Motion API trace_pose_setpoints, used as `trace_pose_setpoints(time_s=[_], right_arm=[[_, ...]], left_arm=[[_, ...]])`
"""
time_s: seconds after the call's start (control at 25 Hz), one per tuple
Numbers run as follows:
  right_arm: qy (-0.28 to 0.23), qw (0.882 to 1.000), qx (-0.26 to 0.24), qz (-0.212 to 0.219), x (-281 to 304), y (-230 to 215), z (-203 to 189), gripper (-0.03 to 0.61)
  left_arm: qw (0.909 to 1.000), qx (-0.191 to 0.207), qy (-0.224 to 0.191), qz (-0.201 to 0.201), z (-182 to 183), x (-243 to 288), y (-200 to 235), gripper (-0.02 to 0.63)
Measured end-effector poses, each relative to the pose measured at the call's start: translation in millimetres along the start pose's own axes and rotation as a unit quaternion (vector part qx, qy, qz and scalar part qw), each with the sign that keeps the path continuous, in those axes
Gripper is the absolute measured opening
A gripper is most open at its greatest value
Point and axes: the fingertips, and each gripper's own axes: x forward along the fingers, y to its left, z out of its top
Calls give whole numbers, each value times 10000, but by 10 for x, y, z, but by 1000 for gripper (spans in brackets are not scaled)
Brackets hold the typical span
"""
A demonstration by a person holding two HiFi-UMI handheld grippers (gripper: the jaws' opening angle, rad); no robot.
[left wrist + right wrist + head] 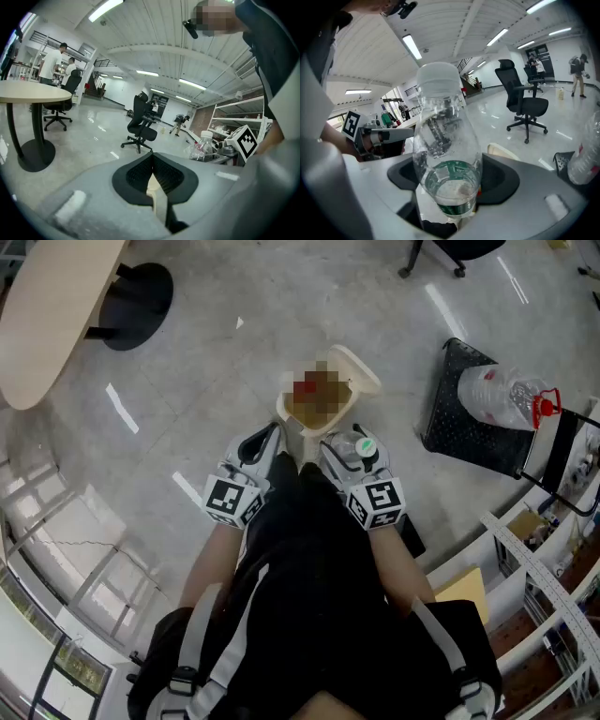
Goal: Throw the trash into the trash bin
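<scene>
The person stands over a cream trash bin [284, 411] on the pale floor, with both grippers held out low in front of the body. The bin's flap lid [361, 369] is tipped up at the far side, and a mosaic patch covers its opening.

The right gripper [337, 446] has its jaws set wide around a clear plastic bottle [354, 448] with a green band. In the right gripper view the bottle stands up between the pads, with its lower part seated in the jaws and its cap end pointing away. The bottle is just short of the bin, near its rim and not inside.

The left gripper [275, 435] sits beside it, close to the bin's near edge. In the left gripper view its jaws are drawn together at the tips. A thin cream strip [157, 197] shows in the slit behind them (I cannot tell what it is, or whether the pads press on it).

To the right on the floor lies a black mat [459, 423] bearing a second clear bottle [502, 395] with a red cap. A round counter [47, 320] on a black base [141, 292] stands at the upper left. The left gripper view shows a black office chair [140, 124] on the open floor and people in the distance by some shelving.
</scene>
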Motion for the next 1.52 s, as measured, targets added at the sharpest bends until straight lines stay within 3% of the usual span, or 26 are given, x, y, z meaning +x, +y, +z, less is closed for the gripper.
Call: trace_pose_setpoints(time_s=[0.64,0.88,1.32,1.4,1.52], right_arm=[[565,9897,1314,41,878,-209,-592,338],[730,9925,940,-297,1143,-438,-755,341],[1105,9912,635,-351,1367,-593,-1141,346],[1102,9910,679,-346,1391,-579,-1135,409],[1062,9909,710,-431,1381,-587,-1093,410]], left_arm=[[9967,-90,805,9,-624,177,443,2],[9971,-308,692,-7,-602,140,444,2],[9974,-369,613,59,-575,109,533,2],[9973,-380,619,82,-580,80,548,2],[9973,-385,615,119,-567,31,577,2]])
